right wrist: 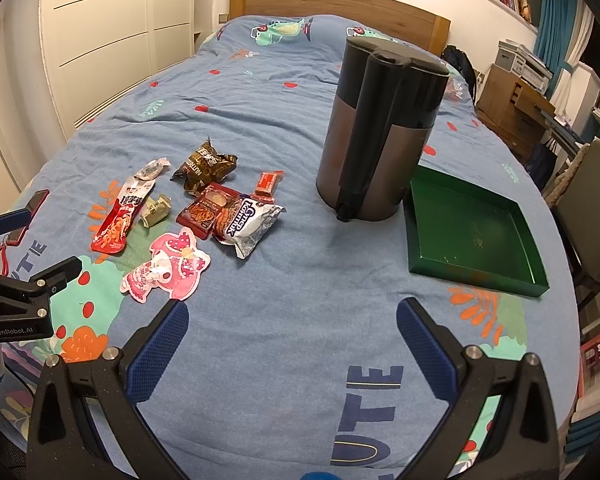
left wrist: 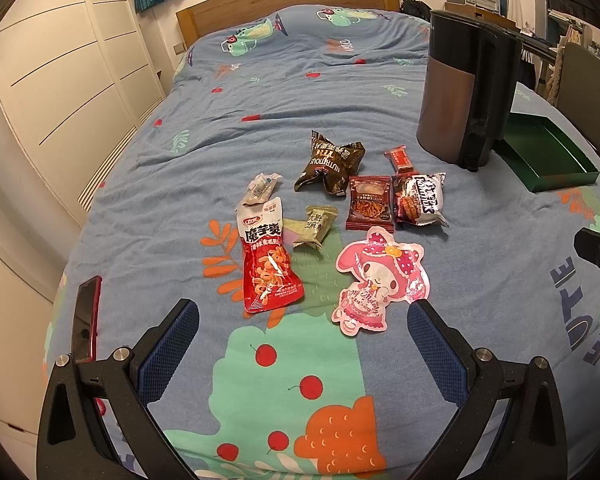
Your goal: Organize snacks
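Snack packets, crinkly foil and plastic, lie clustered on wrinkled blue cotton bedspread (right wrist: 300, 280): long red konjac pouch (left wrist: 269, 264), die-cut pink cartoon pouch (left wrist: 376, 280) (small print unreadable). Rigid green tray (right wrist: 476, 232) sits empty beside smooth kettle (right wrist: 380, 136), well apart. Left gripper (left wrist: 302, 340) and right gripper (right wrist: 292, 336) both spread wide, holding nothing.

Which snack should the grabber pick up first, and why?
Probably the left gripper should ease forward onto the pink character packet. It lies nearest its open fingers, and the green tray holds nothing yet.
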